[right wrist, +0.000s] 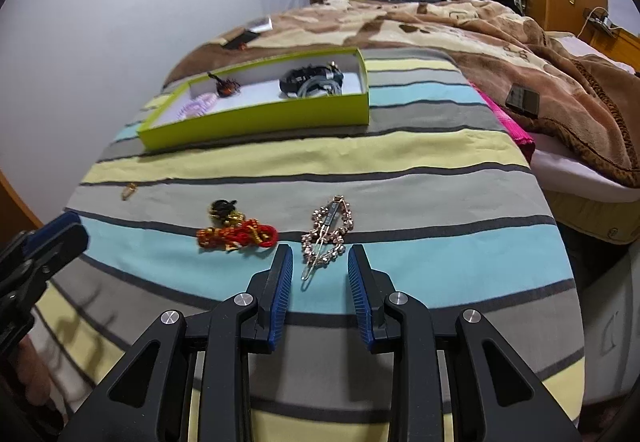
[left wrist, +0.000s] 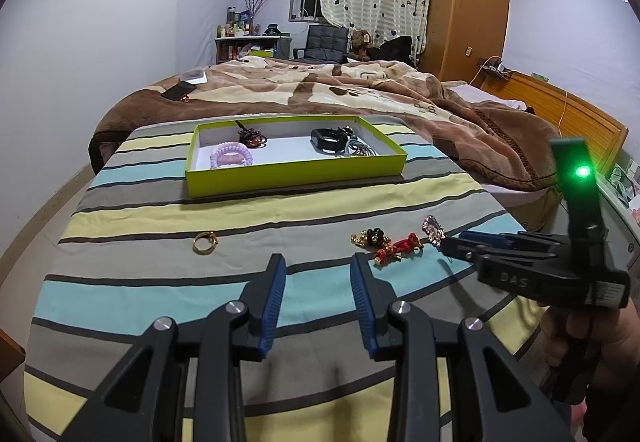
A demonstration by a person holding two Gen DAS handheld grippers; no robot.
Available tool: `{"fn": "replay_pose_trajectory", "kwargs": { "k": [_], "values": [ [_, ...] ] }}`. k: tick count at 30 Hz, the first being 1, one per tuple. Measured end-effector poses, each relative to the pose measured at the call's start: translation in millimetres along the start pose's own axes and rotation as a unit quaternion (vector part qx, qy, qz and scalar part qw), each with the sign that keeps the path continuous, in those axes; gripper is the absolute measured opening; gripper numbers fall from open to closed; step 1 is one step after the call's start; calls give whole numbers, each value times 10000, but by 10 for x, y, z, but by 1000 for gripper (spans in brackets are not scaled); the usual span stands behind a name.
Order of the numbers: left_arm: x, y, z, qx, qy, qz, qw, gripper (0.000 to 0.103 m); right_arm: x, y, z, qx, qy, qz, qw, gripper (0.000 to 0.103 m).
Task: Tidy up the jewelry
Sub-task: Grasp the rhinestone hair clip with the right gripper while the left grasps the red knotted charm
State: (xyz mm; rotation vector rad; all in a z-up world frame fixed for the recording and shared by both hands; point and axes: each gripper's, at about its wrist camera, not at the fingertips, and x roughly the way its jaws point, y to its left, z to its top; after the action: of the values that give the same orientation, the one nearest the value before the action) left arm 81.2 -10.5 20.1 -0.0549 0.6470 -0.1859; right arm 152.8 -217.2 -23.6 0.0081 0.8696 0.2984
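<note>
A rhinestone hair clip [right wrist: 326, 234] lies on the striped cloth, its near end just between the tips of my right gripper [right wrist: 319, 254]. The jaws stand open and the pads do not touch the clip. Left of it lie a red cord bracelet [right wrist: 236, 236] and a black-and-gold piece [right wrist: 224, 210]. A gold ring [left wrist: 205, 243] sits alone farther left. My left gripper [left wrist: 318, 274] hangs open over the cloth with nothing in it. The green tray [left wrist: 296, 170] behind holds a lilac bracelet [left wrist: 231, 158], a brown beaded piece [left wrist: 250, 136] and a black band [left wrist: 326, 138].
The striped cloth [left wrist: 160, 218] covers a raised surface in front of a bed with a brown blanket [left wrist: 320, 86]. A dark phone [right wrist: 522, 98] rests on the blanket at the right, near a pink edge [right wrist: 516, 126]. A wooden headboard [left wrist: 560, 110] stands far right.
</note>
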Motion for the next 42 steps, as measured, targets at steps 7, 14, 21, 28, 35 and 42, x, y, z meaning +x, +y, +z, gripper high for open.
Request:
{"fn": "replay_pose_trajectory", "kwargs": {
  "k": [7, 14, 21, 28, 35, 42],
  "values": [
    [82, -10, 29, -25, 70, -61, 10000, 35, 120, 29, 67, -160, 196, -150, 9996, 30],
    [155, -60, 72, 13, 149, -204, 9997, 35, 151, 104, 72, -538, 225, -406, 9975, 26],
    [264, -160, 96, 132, 322, -412, 9985, 39, 65, 3, 22, -318, 172, -240, 9991, 26],
    [510, -349, 155, 327, 646, -764, 9944, 40, -46, -101, -42, -143, 105, -120, 9998, 26],
    [849, -475, 167, 493, 1208, -895, 9874, 40, -140, -186, -40, -24, -1, -19, 10000, 26],
    [919, -608, 161, 846, 1336, -771, 9844, 40, -134, -225, -51, 24, -2, 52, 10000, 26]
  ]
}}
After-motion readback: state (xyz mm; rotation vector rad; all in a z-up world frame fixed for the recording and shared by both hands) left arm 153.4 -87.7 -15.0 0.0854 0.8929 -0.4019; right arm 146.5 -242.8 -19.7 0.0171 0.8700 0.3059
